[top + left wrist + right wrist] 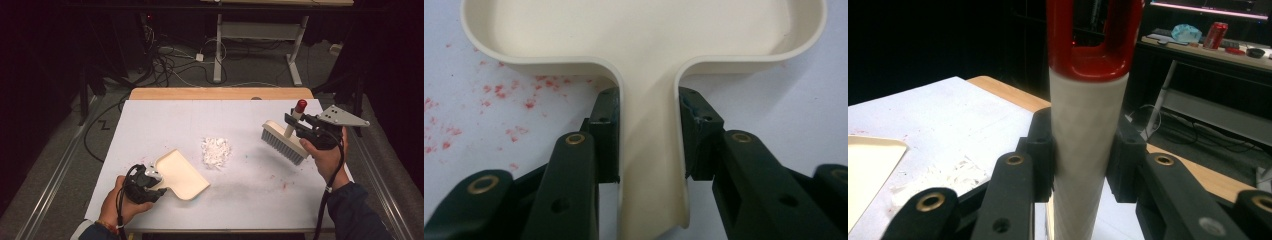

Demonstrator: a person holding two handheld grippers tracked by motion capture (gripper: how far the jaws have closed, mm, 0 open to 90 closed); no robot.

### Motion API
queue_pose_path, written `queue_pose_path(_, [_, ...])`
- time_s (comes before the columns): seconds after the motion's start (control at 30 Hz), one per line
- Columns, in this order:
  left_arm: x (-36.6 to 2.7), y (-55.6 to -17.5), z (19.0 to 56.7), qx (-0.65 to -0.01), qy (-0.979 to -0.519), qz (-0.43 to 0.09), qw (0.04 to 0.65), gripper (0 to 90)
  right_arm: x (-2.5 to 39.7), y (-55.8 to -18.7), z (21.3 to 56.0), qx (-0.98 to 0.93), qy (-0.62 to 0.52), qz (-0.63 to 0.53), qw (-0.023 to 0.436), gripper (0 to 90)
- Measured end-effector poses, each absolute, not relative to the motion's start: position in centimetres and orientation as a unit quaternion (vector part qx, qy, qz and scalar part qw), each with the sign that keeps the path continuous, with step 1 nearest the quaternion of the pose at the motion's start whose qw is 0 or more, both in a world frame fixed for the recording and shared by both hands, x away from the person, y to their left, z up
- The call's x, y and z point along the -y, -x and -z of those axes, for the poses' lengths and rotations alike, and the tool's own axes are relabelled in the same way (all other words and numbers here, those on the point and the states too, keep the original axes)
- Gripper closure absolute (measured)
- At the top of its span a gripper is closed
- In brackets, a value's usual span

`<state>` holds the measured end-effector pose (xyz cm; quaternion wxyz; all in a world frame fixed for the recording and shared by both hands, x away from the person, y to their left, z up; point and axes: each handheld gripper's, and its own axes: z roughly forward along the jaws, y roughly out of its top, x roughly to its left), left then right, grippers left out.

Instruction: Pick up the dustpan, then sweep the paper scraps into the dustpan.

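Left gripper (156,184) fingers clamp the smooth cream dustpan (181,174); right gripper (299,123) fingers clamp the round brush (283,140) handle, seemingly plastic.

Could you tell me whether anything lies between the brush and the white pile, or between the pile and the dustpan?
Nothing visible does. The brush sits right of the white pile with bare white mat between them, and the dustpan lies just left of the pile, its open edge facing it across a bare gap.

On the table (150,120), the heap of shreds (216,151) sits mid-sheet; the dustpan (181,174) lies left of it and nearer the person (mouth toward it), the brush (283,142) to its right.
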<state>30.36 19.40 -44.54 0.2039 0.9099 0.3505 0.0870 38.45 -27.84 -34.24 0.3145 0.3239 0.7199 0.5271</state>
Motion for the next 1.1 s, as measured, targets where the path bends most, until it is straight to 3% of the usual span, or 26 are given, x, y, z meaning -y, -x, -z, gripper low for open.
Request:
queue_pose_path(0.7, [-18.7, -31.1, 45.4, -0.336, -0.919, -0.072, 0.191, 63.6, 22.3, -45.0, 33.9, -0.734, -0.316, -0.509, 0.320, 69.7])
queue_pose_path(1.1, [-18.2, -31.6, 45.5, -0.330, -0.922, -0.070, 0.190, 63.5, 17.4, -47.4, 36.5, -0.744, -0.306, -0.480, 0.349, 69.7])
